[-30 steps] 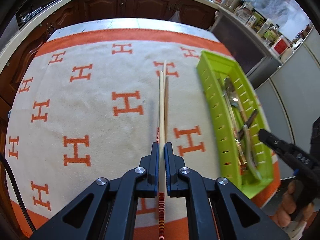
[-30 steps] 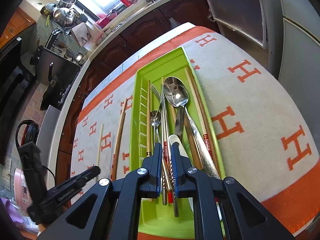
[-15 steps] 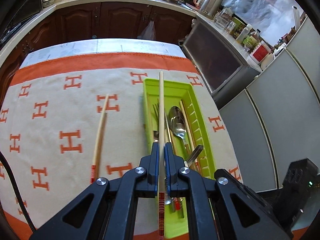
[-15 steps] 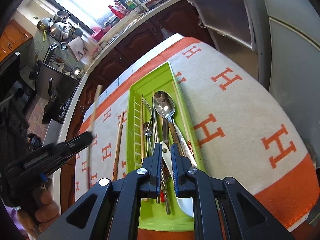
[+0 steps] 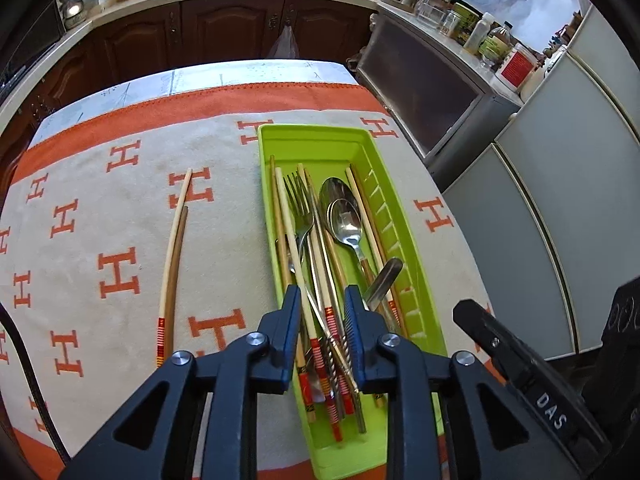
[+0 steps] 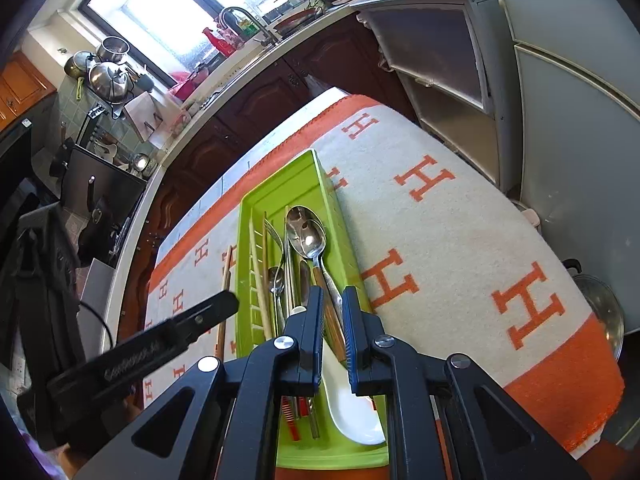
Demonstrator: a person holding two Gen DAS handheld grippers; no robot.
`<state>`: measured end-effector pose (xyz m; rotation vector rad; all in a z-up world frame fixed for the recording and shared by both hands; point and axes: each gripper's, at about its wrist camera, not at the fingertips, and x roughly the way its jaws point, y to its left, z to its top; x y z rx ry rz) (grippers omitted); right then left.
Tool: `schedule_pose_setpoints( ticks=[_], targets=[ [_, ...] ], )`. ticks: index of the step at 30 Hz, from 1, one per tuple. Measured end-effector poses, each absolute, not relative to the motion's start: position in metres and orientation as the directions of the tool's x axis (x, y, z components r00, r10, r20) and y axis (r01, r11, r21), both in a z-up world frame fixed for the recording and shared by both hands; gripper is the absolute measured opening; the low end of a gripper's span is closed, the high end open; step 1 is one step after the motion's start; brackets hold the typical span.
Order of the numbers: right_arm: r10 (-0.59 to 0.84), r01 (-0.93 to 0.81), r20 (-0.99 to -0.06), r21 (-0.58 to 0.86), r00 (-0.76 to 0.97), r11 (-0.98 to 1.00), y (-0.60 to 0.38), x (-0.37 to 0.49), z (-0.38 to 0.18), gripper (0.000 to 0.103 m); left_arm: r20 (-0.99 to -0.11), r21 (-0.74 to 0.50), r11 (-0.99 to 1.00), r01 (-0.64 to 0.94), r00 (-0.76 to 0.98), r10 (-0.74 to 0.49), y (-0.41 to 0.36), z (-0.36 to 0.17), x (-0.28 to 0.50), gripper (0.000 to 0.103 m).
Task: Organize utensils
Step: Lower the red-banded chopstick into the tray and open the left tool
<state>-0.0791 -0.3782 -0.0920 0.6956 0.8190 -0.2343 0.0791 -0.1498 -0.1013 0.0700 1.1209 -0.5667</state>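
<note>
Left wrist view: left gripper (image 5: 322, 334) hangs over the green utensil tray (image 5: 420, 264), fingers apart, gripping nothing. Two leftover chopsticks (image 5: 172, 260) lie on the H-print cloth (image 5: 224, 248) toward 10 o'clock, long axis running 12-to-6.

Right wrist view: right gripper (image 6: 331, 330) also spread, empty, above the tray; chopsticks (image 6: 225, 276) beyond it at 10 o'clock, so I'd guess the left is nearer.

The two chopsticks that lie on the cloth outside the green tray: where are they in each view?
Left wrist: the chopsticks on the cloth lie left of centre, left of the green tray.
Right wrist: chopsticks left of the tray, partly hidden behind the left gripper.
Shared landmark: the green tray.
</note>
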Motion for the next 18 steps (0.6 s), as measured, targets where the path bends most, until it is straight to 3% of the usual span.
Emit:
schedule_pose_setpoints(
  ticks=[3, 14, 18],
  targets=[
    [0.068, 0.44, -0.743, 0.466, 0.666, 0.768, -0.371, -0.079, -0.09, 0.01, -0.856, -0.21, 0.866, 0.454, 0.343, -0.387, -0.133, -0.096, 0.073, 0.036],
    [0.098, 0.377, -0.764, 0.421, 0.638, 0.825, -0.334, -0.065, -0.086, 0.01, -0.85, -0.146, 0.918, 0.369, 0.427, -0.307, -0.059, -0.098, 0.067, 0.04],
    [0.112, 0.35, -0.779, 0.4, 0.617, 0.847, -0.321, -0.056, -0.088, 0.01, -0.852, -0.13, 0.934, 0.332, 0.444, -0.277, -0.035, -0.108, 0.066, 0.049]
  ],
)
